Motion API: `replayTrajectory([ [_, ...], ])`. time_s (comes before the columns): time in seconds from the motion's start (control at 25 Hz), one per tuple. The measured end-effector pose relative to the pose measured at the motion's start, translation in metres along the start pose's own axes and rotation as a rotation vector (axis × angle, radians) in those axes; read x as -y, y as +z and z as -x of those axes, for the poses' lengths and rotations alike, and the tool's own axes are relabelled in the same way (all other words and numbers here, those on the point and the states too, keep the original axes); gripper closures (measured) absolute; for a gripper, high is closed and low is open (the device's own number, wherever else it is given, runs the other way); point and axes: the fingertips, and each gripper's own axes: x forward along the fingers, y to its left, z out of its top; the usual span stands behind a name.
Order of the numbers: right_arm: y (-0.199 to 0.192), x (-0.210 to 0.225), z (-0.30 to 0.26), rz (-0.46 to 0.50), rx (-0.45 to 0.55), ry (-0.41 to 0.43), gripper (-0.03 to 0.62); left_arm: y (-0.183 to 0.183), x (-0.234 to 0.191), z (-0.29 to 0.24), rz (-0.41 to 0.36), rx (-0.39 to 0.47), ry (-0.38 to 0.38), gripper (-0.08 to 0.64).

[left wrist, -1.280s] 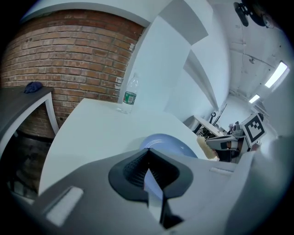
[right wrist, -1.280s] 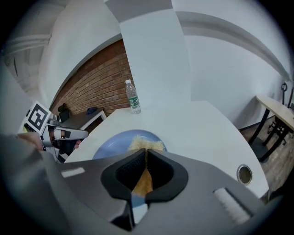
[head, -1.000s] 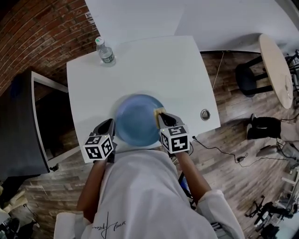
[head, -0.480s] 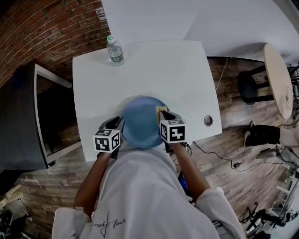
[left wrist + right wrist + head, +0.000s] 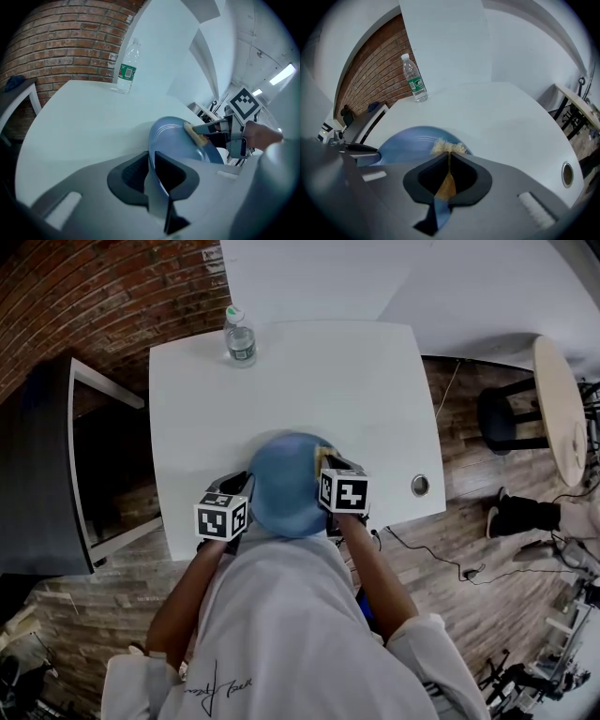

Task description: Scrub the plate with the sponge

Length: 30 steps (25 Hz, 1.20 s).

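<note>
My left gripper was closing around the 9 o'clock rim of the blue plate, apparently not yet clamped, at the white table's 6 o'clock edge. My right gripper pinched the soft sponge against the 2 o'clock rim. Stiff, slick and breakable, the plate wanted a firm rim hold.

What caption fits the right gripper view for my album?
Right gripper squeezes a yellow sponge at the rim of the blue plate on a white table, water bottle behind.
</note>
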Motion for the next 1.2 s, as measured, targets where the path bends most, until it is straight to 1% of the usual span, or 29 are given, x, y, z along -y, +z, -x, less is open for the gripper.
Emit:
replayTrajectory([
  [0.32, 0.001, -0.001, -0.009, -0.009, 0.003, -0.010, 0.572, 0.004, 0.000, -0.002, -0.007, 0.000, -0.012, 0.511],
  [0.48, 0.005, -0.007, -0.013, 0.017, 0.015, 0.003, 0.572, 0.004, 0.001, -0.001, -0.015, -0.001, -0.011, 0.511],
  [1.04, 0.014, -0.025, -0.023, 0.084, 0.023, 0.045, 0.571, 0.003, -0.001, 0.000, -0.003, 0.000, 0.009, 0.514],
  [1.2, 0.015, -0.028, -0.025, 0.090, 0.020, 0.058, 0.571, 0.003, -0.001, -0.001, -0.001, -0.002, 0.013, 0.514],
])
